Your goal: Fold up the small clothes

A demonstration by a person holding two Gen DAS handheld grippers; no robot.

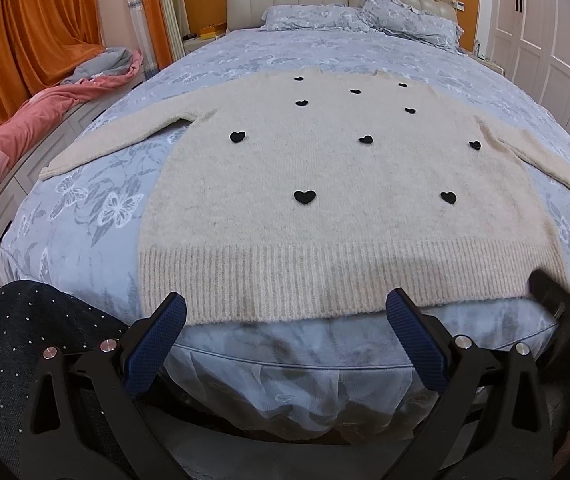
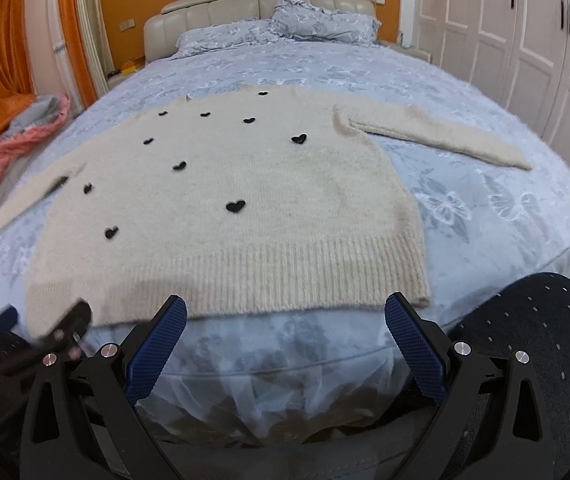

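Both tools hang just off the foot of the bed, jaws spread wide and empty: the left tool point(image 1: 285, 328) faces the middle of the hem, and the right tool point(image 2: 285, 328) faces the hem's right part. On the bed point(image 1: 245, 52), largest of all, the cream sweater point(image 1: 325, 208) lies flat and face up on the blue butterfly quilt, its ribbed hem point(image 1: 325, 276) nearest the tools and both sleeves stretched out sideways. Folding has not begun, I judge. To start well, each tool should go out to a sleeve cuff, the left sleeve point(image 1: 117, 140) first, pinch only the knit and not the quilt, then lay it across the black hearts point(image 1: 304, 197).
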